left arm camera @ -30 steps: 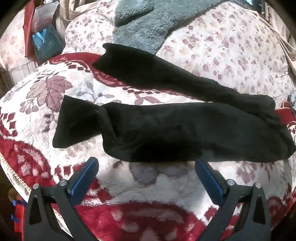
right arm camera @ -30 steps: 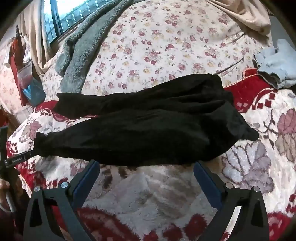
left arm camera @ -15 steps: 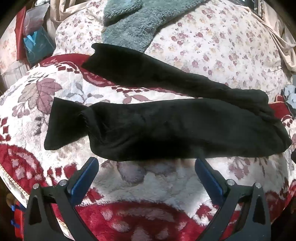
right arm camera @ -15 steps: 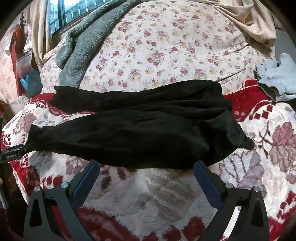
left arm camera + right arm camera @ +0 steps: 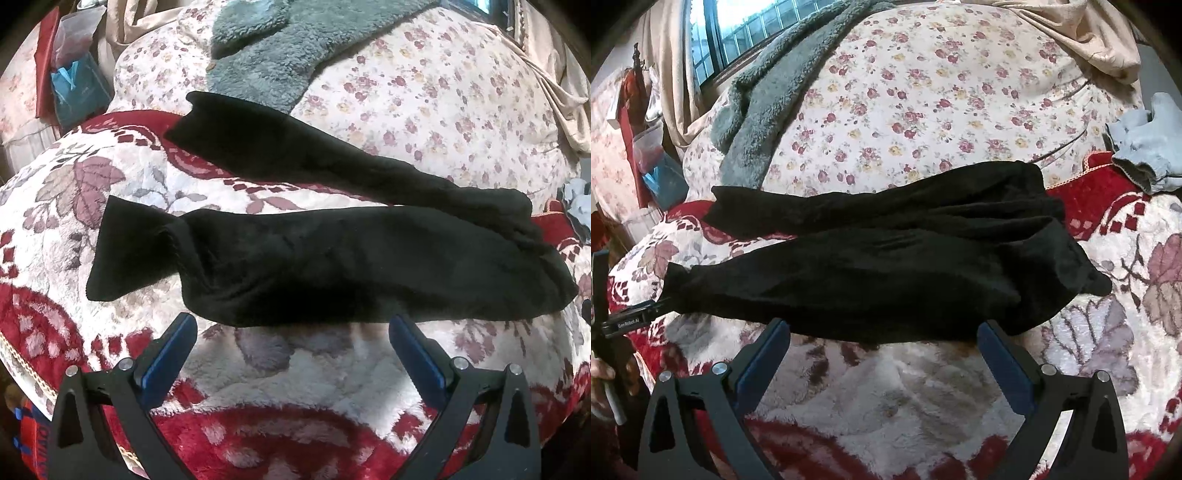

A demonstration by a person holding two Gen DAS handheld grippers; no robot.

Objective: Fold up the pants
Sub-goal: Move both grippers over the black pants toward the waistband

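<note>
Right now black pants (image 5: 332, 266) lie flat on red floral blanket (image 5: 295, 387), legs splayed apart twd the left, waist at right. Left gripper (image 5: 291, 332) & right gripper (image 5: 882, 332) both spread wide, empty, just short of near pant edge.

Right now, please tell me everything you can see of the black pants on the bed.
The black pants look soft, matte and slightly fuzzy. They lie flat, unfolded, on the red floral blanket, the two legs spread apart in a narrow V that joins at the waist. The near leg's cuff is flared and creased. The far leg's end borders the flowered quilt. Neither claw touches them; both are open.
</note>
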